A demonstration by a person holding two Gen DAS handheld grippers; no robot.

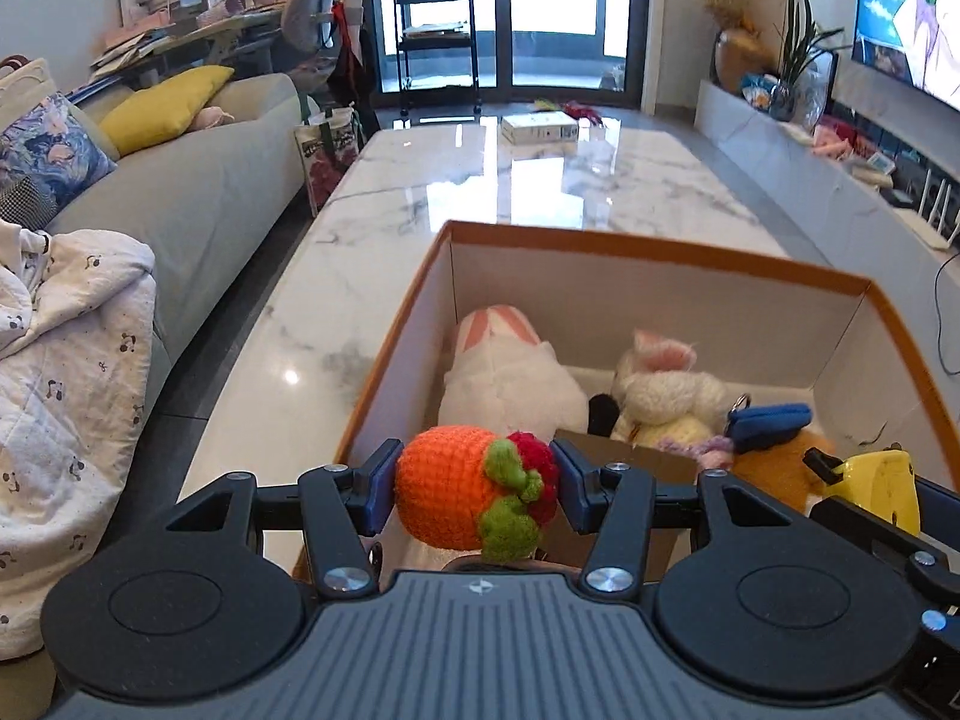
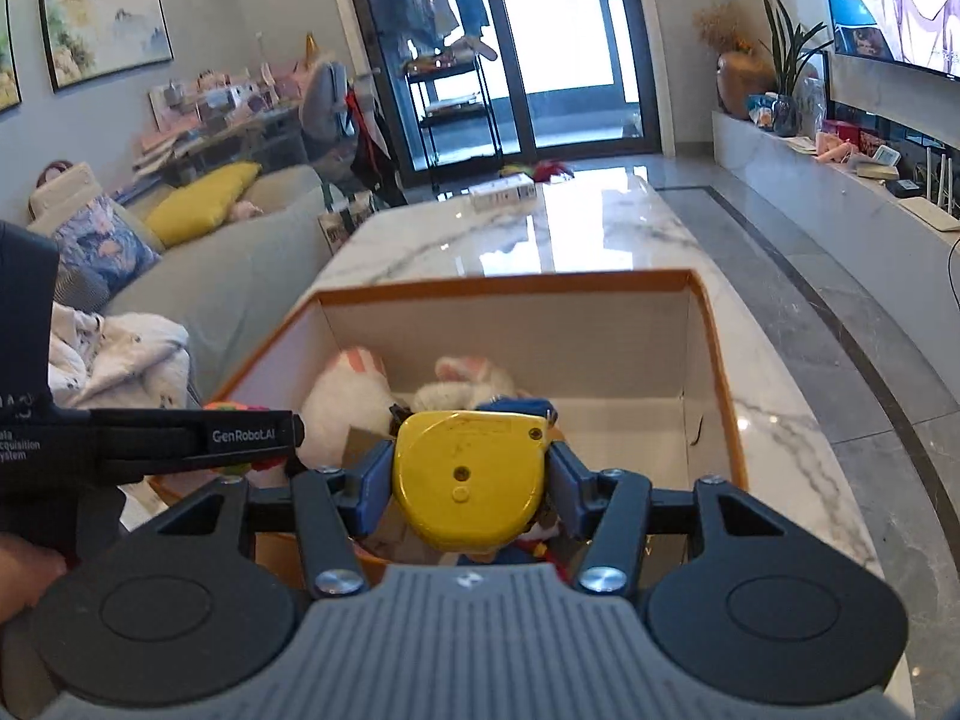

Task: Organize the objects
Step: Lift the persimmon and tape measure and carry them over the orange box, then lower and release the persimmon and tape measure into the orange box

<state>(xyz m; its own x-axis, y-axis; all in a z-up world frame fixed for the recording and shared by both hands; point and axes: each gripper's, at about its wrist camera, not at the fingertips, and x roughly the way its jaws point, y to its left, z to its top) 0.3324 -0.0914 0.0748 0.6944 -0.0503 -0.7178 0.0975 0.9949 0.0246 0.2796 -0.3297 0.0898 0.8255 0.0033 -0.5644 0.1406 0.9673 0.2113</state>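
My left gripper (image 1: pixel 474 489) is shut on an orange knitted carrot toy (image 1: pixel 450 492) with green and red trim, held over the near left corner of an open orange-rimmed cardboard box (image 1: pixel 660 252). My right gripper (image 2: pixel 471 480) is shut on a yellow tape measure (image 2: pixel 471 474), held over the box's (image 2: pixel 504 288) near edge; the tape measure also shows in the left wrist view (image 1: pixel 879 483). Inside the box lie a white plush rabbit (image 1: pixel 510 378), a cream plush (image 1: pixel 666 390), a blue-capped orange plush (image 1: pixel 774 456) and a brown card piece (image 1: pixel 630 462).
The box stands on a long white marble table (image 1: pixel 540 192). A small white carton (image 1: pixel 540 127) lies at the table's far end. A grey sofa (image 1: pixel 180 198) with cushions and a blanket runs along the left. A TV bench (image 2: pixel 840 192) runs along the right.
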